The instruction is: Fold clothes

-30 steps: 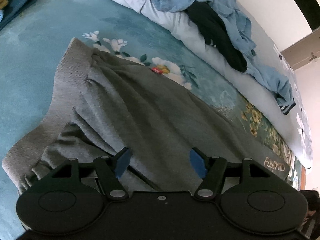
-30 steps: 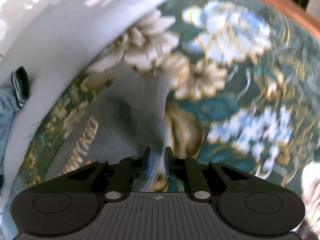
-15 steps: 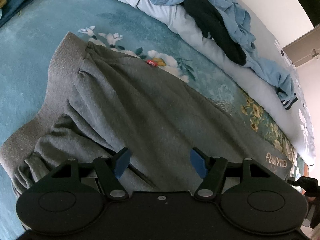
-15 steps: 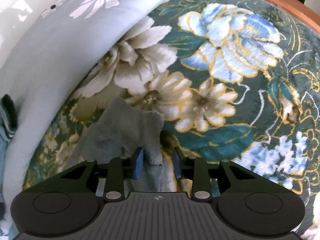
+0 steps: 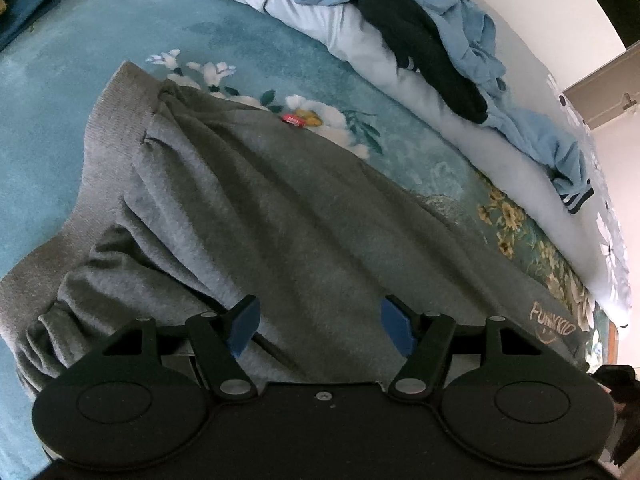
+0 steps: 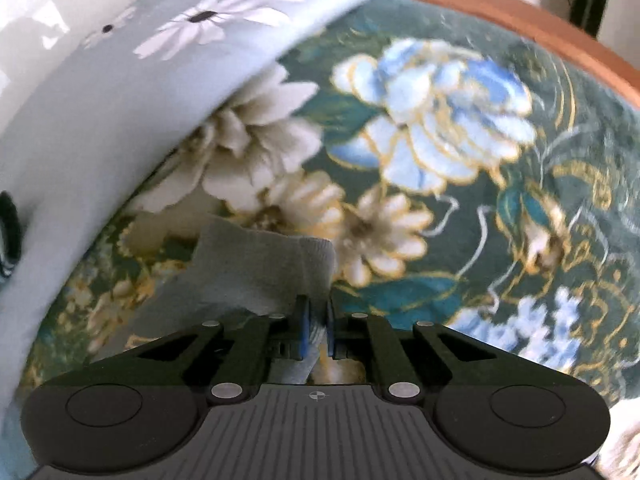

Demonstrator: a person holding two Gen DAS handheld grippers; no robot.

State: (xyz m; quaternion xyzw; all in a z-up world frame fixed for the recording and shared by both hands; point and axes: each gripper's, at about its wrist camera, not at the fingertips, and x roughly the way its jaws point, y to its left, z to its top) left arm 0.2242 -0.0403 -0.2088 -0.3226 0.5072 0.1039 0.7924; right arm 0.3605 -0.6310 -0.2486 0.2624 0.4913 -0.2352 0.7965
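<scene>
Hovering low over the gray pants (image 5: 280,216), the left gripper (image 5: 320,322) is holding its blue jaws wide apart with nothing between them. The pants are lying spread across the floral blanket (image 5: 80,52) on the bed, ribbed waistband (image 5: 108,132) to the left and a printed leg end toward the right. The right gripper (image 6: 316,322) is pinching the ribbed cuff (image 6: 264,264) of that leg, jaws nearly closed on the fabric. Farther back, blue clothes (image 5: 472,36) and a black garment (image 5: 424,48) are sitting on a pale quilt (image 5: 480,152).
</scene>
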